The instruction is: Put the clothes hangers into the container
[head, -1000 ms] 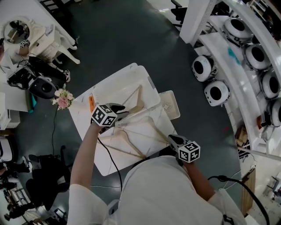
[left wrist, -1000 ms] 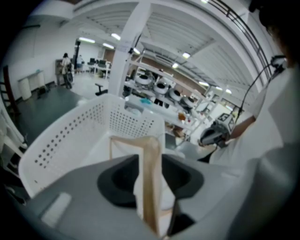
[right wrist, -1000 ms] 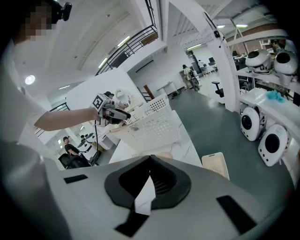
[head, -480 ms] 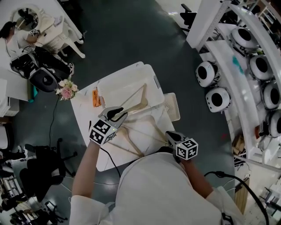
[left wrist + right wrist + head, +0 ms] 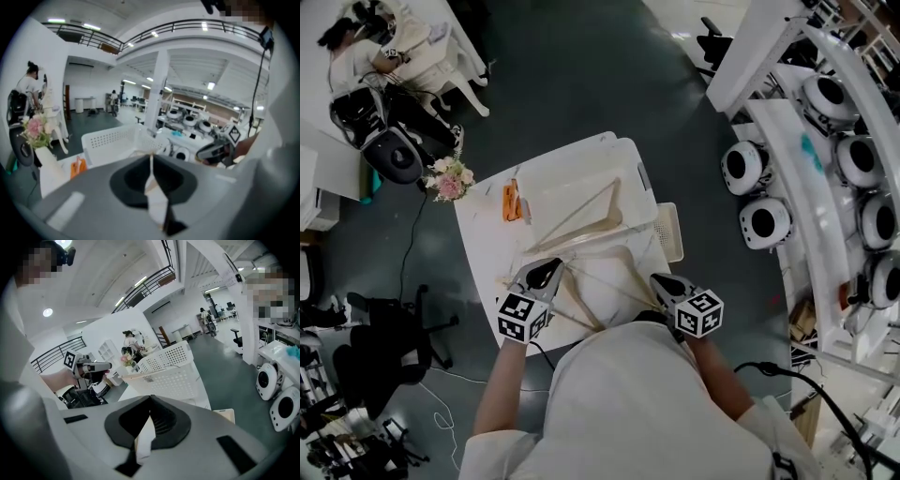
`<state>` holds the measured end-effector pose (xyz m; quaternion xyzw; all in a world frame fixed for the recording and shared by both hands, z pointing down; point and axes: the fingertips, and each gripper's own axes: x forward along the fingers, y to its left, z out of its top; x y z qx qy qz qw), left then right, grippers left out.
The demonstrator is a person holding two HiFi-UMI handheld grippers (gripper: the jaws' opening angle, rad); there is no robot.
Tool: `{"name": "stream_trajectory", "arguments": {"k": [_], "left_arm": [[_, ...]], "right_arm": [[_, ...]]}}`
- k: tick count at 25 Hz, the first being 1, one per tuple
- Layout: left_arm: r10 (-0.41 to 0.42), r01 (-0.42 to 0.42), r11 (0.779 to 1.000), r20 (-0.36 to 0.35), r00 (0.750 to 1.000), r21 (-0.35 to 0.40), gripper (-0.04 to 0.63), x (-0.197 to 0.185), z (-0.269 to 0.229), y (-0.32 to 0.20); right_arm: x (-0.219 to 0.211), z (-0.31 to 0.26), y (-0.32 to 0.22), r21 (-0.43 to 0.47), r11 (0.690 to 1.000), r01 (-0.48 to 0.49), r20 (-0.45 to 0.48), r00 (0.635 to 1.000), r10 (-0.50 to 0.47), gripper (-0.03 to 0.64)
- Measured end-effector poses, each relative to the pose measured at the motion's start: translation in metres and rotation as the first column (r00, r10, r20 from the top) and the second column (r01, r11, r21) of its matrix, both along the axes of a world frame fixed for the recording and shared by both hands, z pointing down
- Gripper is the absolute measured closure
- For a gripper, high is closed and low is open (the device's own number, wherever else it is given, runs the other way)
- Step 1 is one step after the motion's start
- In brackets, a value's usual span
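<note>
Hanger sits over the table at 6 o'clock from the basket, pinched at each end by the left gripper, whose jaws have just been closing, and the right gripper, so a weak pinch could let it slip and fall.

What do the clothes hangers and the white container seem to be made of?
Hangers: probably light wood with a matte finish. They are thin, pale tan bars, though any grain is too small to see.
Container: probably moulded plastic, smooth and white. Its walls carry regular rows of small holes.
</note>
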<state>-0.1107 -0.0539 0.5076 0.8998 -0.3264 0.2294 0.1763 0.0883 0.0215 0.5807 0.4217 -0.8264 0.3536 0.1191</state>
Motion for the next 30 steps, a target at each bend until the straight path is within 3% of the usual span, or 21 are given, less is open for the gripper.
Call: {"name": "stream_trajectory", "arguments": {"k": [11, 19, 25, 30], "left_arm": [[-0.141, 0.137, 0.988, -0.054, 0.989, -0.064, 0.591, -0.018, 0.029, 0.034], [-0.228, 0.219, 0.966, -0.058, 0.972, -0.137, 0.592, -0.033, 0.058, 0.060], [-0.204, 0.193, 0.966, -0.048, 0.978, -0.175, 0.594, -0.030, 0.066, 0.072], [-0.200, 0.193, 0.970, -0.036, 0.979, -0.148, 0.594, -0.028, 0.064, 0.072]], "right_arm": [[-0.014, -0.012, -0.010, 0.026, 0.998, 0.061, -0.011, 0.998, -0.061, 0.615], [-0.023, -0.011, -0.008, 0.015, 0.997, 0.080, -0.014, 0.997, -0.080, 0.615], [-0.030, -0.005, -0.002, -0.007, 0.995, 0.102, -0.019, 0.995, -0.102, 0.614], [-0.033, -0.002, 0.003, -0.018, 0.994, 0.103, -0.023, 0.994, -0.104, 0.615]]}}
